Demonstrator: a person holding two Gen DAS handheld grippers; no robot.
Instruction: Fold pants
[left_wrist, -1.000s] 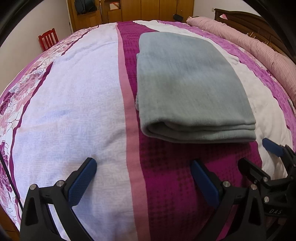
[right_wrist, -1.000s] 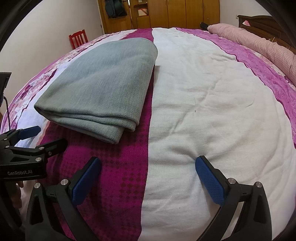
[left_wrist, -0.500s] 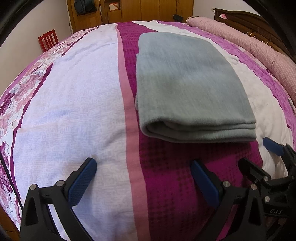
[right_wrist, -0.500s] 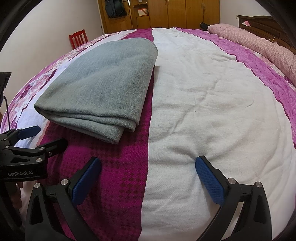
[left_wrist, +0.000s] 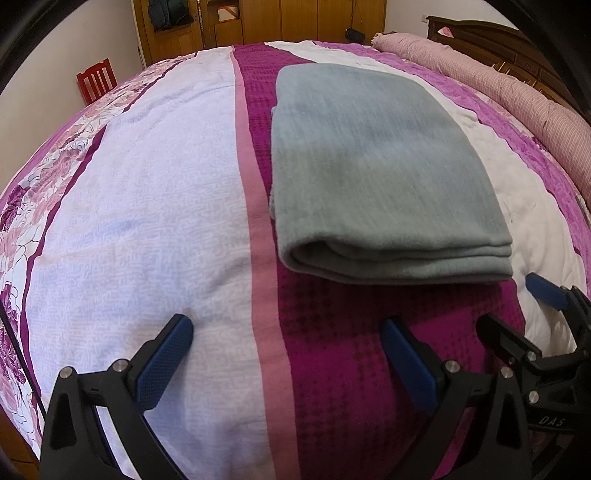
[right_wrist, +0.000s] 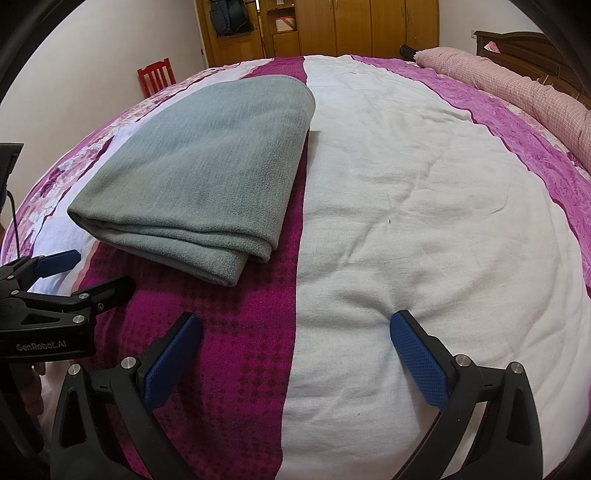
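You're keeping both the left gripper (left_wrist: 284, 354) and right gripper (right_wrist: 295, 350) spread wide and empty, nothing's shifting, folded grey pants (left_wrist: 384, 177) are sitting on the bedspread (left_wrist: 147, 206), far edge hidden.

folded grey pants (right_wrist: 199, 173) on bed (right_wrist: 424, 206) – right tongs (right_wrist: 295, 354) spread, empty

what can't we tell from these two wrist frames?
- Gray pants, both views: waistband, legs and lower layers hidden inside the fold.
- Right gripper in left wrist view: body cut off by the frame edge.
- Person: only a bit of a hand behind the left gripper, right wrist view.
- Wardrobe contents: too small.
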